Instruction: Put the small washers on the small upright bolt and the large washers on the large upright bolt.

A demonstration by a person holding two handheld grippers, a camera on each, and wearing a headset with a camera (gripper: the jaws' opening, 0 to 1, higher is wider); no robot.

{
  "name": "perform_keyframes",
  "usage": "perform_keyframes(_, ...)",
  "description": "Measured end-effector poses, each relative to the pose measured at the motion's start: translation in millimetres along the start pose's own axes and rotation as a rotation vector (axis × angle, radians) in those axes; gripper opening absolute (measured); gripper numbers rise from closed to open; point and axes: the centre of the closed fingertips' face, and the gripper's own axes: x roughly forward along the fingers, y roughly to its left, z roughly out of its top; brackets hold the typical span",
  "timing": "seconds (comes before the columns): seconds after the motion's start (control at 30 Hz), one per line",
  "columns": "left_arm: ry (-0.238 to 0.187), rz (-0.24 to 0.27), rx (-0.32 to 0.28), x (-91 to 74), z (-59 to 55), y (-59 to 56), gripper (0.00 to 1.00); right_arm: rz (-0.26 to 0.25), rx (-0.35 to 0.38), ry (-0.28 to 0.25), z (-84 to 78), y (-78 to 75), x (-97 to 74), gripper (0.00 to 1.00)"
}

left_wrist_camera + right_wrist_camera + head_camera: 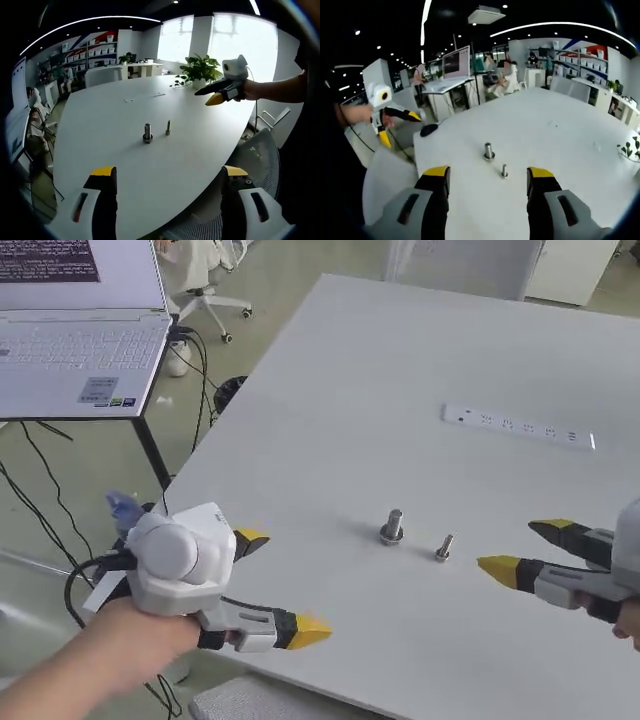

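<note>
**Two bolts that a careless sweep could tip**

Both bolts stand upright near the middle of the white desk [330,390]. The large bolt [391,527] is on the side of the left gripper [280,585], and the small bolt [444,547] stands just beside it, nearer the right gripper [523,548]. We hold both grippers with their jaws spread wide and nothing between them. The left one hangs over the near edge of the desk and the right one is level with the bolts.

The large bolt looks wider at its foot. We cannot tell whether that is its head or a washer already threaded on, because it is too small to read.

We think toppling is the main risk. Each bolt seems to rest only on its own head, so a yellow jaw tip brushing the shaft on the way in could knock it over. The small bolt is the likelier one to go, being slim and closest to the right gripper. The two also stand so near each other that lowering a washer onto one could nudge the other.

Sorting is the second risk, since a small washer dropped on the large bolt would jam or perch on top. A thin washer on this smooth desk could also skate away from closing jaws, perhaps toward the near edge or the power strip [518,427].
</note>
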Motion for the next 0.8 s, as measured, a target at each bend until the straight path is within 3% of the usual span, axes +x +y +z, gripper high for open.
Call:
perform_keyframes(0.3,-0.025,0.019,-0.048,-16.8,-1.1,0.3,0.86,-0.031,0.034,-0.077,-4.6,16.9,-23.5,0.76)
perform_keyframes(0.5,-0.065,0.037,-0.075,-26.4,-0.3,0.0,0.87,-0.026,0.039,-0.069,-19.0,29.9,-28.5,0.80)
perform_keyframes(0.8,-0.067,0.062,-0.068,-36.3,-3.0,0.5,0.89,0.011,0.018,-0.043,-34.0,50.7,-32.7,0.86)
